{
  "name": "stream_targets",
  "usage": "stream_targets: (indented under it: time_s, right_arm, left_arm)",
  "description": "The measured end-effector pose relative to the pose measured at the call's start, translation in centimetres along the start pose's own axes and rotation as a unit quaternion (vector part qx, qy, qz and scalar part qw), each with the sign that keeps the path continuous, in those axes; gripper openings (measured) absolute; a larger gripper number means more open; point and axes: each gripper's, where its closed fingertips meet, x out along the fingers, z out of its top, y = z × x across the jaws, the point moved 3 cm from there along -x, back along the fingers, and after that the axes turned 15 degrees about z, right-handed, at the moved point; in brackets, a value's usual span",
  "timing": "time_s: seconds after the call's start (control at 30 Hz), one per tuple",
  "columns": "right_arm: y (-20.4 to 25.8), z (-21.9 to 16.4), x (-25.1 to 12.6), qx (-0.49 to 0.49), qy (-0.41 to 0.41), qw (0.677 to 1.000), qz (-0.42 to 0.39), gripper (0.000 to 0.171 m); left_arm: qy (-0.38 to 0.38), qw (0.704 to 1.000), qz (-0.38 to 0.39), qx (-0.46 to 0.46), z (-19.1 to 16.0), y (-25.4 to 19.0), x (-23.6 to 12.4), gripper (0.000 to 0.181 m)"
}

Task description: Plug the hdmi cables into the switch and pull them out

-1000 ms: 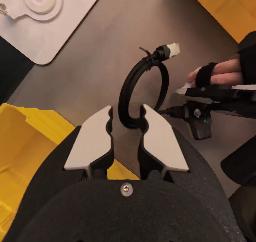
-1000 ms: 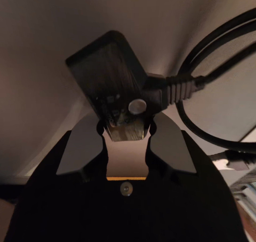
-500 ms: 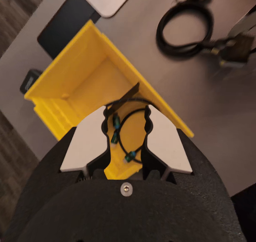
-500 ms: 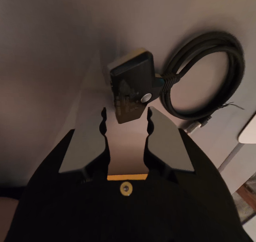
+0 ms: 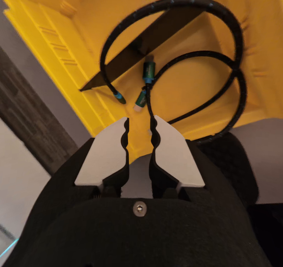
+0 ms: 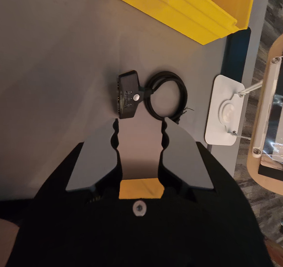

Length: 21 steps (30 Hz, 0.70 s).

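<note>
In the left wrist view, black braided HDMI cables (image 5: 180,4) with green and blue plugs (image 5: 148,72) lie looped inside a yellow bin (image 5: 191,82). My left gripper (image 5: 140,118) is open and empty, its tips just above the bin's near end, one cable strand (image 5: 149,105) beside the right finger. In the right wrist view, the black HDMI switch (image 6: 128,96) lies on the grey table with its own coiled black cable (image 6: 167,96) to its right. My right gripper (image 6: 140,120) is open and empty, hovering just short of the switch.
The yellow bin (image 6: 176,10) stands beyond the switch at the table's far edge. A white plate with a round clear fitting (image 6: 223,111) lies right of the coil, with a wooden and clear stand (image 6: 268,106) past it. A black divider (image 5: 137,45) crosses the bin. There is about 35 cm between the tips of the two grippers. To reach the black HDMI switch (image 6: 128,96) in a straight line is about 10 cm for my right fingers, about 30 cm for my left.
My right gripper let go of the switch, which now lies on the table, and pulled back. My left gripper swung away from the coiled cable over to the yellow bin and came close to the cables.
</note>
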Motion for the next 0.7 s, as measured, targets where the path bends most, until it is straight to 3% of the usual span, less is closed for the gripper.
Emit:
stream_targets:
  time_s: [0.1,0.2,0.3,0.33,0.4,0.5,0.7]
  right_arm:
    - [-0.4,-0.3,-0.3,0.001,-0.005,1.000,-0.009,0.054]
    - [-0.5,-0.5,-0.4,0.003,-0.003,1.000,-0.012,0.054]
    - [-0.5,-0.8,-0.3,0.005,0.002,1.000,-0.009,0.052]
    - [-0.5,-1.0,-0.3,0.006,0.004,1.000,-0.009,0.051]
    - [-0.6,-1.3,-0.4,0.007,0.008,1.000,-0.012,0.050]
    - [-0.8,-1.6,-0.5,0.009,0.005,1.000,-0.013,0.047]
    - [-1.6,-1.7,-0.5,0.007,-0.002,1.000,-0.024,0.044]
  left_arm:
    - [-0.055,0.994,0.082,0.044,2.7,2.1,-0.2,0.044]
    - [-0.108,0.983,0.097,0.113,5.3,1.8,0.9,0.057]
    - [-0.091,0.982,0.100,0.129,6.2,1.6,3.8,0.061]
    - [-0.084,0.985,0.094,0.122,6.4,1.5,4.5,0.058]
    - [-0.083,0.987,0.064,0.119,6.4,1.0,4.8,0.029]
    - [-0.099,0.984,0.068,0.132,5.7,1.3,3.6,0.010]
    - [-0.145,0.972,0.134,0.130,4.7,4.4,-3.2,0.007]
